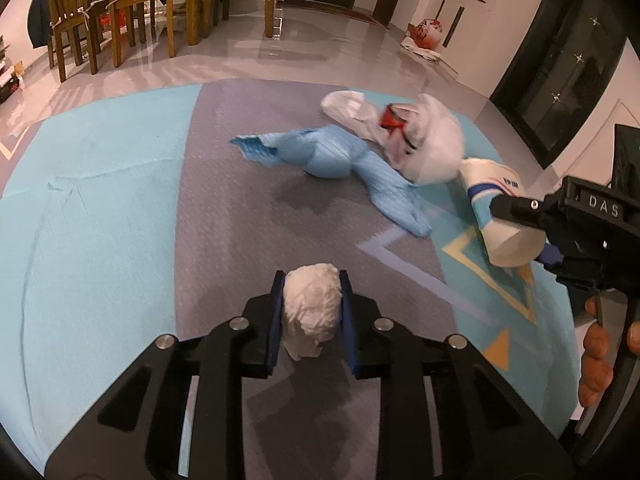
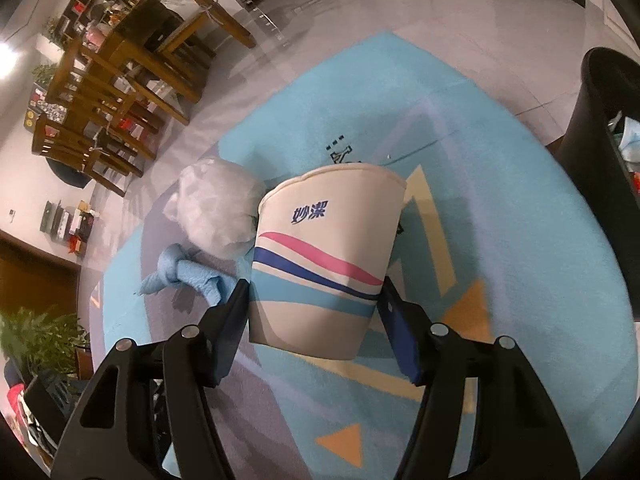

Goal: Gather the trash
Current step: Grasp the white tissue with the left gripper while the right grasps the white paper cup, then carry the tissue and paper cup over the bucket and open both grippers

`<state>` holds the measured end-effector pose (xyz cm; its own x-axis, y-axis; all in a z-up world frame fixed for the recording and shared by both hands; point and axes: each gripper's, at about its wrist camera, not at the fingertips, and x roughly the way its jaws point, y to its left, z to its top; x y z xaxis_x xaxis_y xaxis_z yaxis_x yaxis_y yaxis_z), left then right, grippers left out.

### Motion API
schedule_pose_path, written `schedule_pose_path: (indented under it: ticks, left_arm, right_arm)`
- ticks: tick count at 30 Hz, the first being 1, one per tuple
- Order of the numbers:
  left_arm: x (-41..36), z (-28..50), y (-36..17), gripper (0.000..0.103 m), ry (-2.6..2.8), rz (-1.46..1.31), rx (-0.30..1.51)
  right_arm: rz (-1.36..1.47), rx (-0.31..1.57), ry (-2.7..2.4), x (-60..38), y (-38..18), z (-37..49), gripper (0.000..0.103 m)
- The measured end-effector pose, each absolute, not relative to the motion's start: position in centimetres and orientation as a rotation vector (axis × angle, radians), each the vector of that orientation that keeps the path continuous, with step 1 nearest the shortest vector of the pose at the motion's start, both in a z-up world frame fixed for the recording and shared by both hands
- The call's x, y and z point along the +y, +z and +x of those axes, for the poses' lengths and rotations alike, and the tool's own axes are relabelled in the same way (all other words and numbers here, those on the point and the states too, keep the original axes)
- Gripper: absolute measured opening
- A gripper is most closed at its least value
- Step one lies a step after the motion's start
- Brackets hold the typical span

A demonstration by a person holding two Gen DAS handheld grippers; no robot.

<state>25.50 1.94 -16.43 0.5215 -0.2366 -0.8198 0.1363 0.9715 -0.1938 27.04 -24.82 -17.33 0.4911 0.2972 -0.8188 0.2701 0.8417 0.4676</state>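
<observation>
My left gripper (image 1: 311,280) is shut on a crumpled white paper wad (image 1: 312,308), its blue pads pressed against both sides, just above the rug. At the right edge of the left wrist view, my right gripper (image 1: 520,224) grips a paper cup (image 1: 486,196). In the right wrist view the right gripper (image 2: 316,300) clamps the same cup (image 2: 324,248), cream with pink and blue stripes, near its base. The cup's mouth faces away. A knotted blue bag (image 1: 332,156) and a tied white plastic bag (image 1: 424,148) lie on the rug beyond.
A blue and grey rug (image 1: 100,220) covers the tiled floor. A black bin (image 2: 600,140) holding some rubbish stands at the rug's right edge. Wooden chairs (image 1: 132,12) and a table stand far back. A person's hand (image 1: 596,356) holds the right gripper's handle.
</observation>
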Motion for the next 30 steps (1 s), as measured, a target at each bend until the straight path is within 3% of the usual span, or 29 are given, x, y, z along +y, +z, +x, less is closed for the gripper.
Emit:
schedule_pose_path:
  ticks: [9,18,30]
  left_arm:
    - [2.2,20.2,-13.7,0.025,-0.225,-0.156,0.925]
    - [3.8,15.8,-13.4,0.026,-0.174,-0.236,0.97]
    - [0.9,14.2,-10.3,0.026,-0.181,-0.17,0.923]
  right_arm:
    - [0.6,1.005,0.073,-25.5,-14.6,23.7,0.064]
    - [0.577,0.933,0.125,-26.1,-12.4,20.3,0.064]
    - [0.645,0.805,0.117,-31.6,-10.0,16.6,0.064]
